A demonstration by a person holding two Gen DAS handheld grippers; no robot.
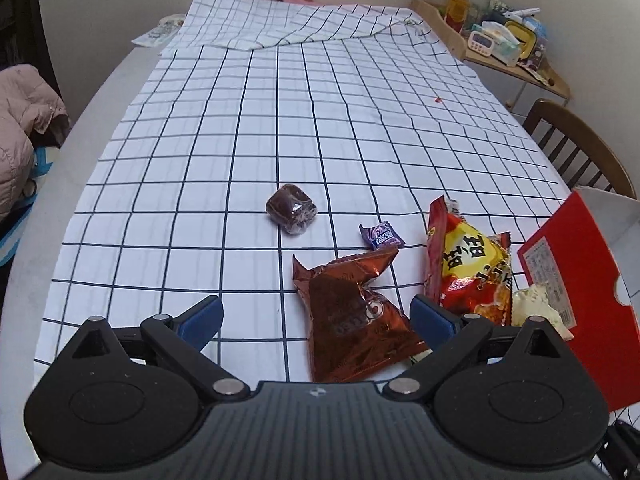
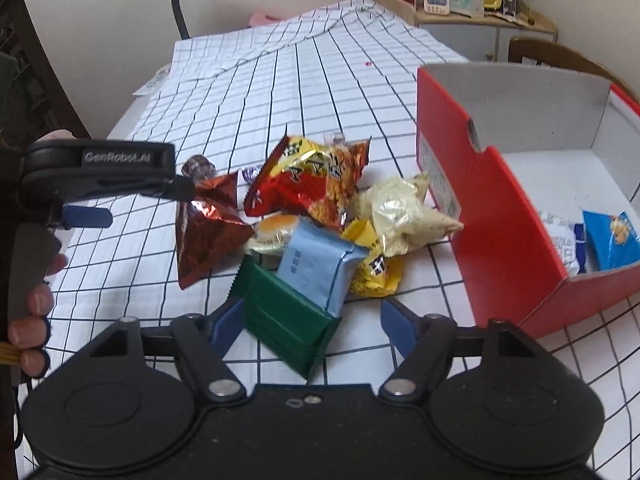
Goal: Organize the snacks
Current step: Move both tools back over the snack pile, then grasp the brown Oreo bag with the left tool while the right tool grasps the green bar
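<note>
A pile of snack packets lies on the checked tablecloth point(image 1: 240, 128). My left gripper point(image 1: 318, 314) is open, its blue pads either side of a brown foil bag point(image 1: 352, 312); the bag also shows in the right wrist view point(image 2: 204, 224). Beyond lie a dark wrapped cake point(image 1: 291, 209), a purple candy point(image 1: 381, 235) and a red-yellow bag point(image 1: 470, 268). My right gripper point(image 2: 312, 322) is open around a green packet point(image 2: 280, 320) with a light blue packet point(image 2: 316, 268) on it. The red box point(image 2: 500, 216) stands to the right, holding a blue packet point(image 2: 612, 240).
A cream bag point(image 2: 404, 212), a yellow packet point(image 2: 376, 272) and a bun point(image 2: 276, 230) lie in the pile. A wooden chair point(image 1: 576, 148) stands at the table's right edge. A cluttered shelf point(image 1: 500, 40) is at the back right, a lamp stem point(image 2: 178, 4) at the back.
</note>
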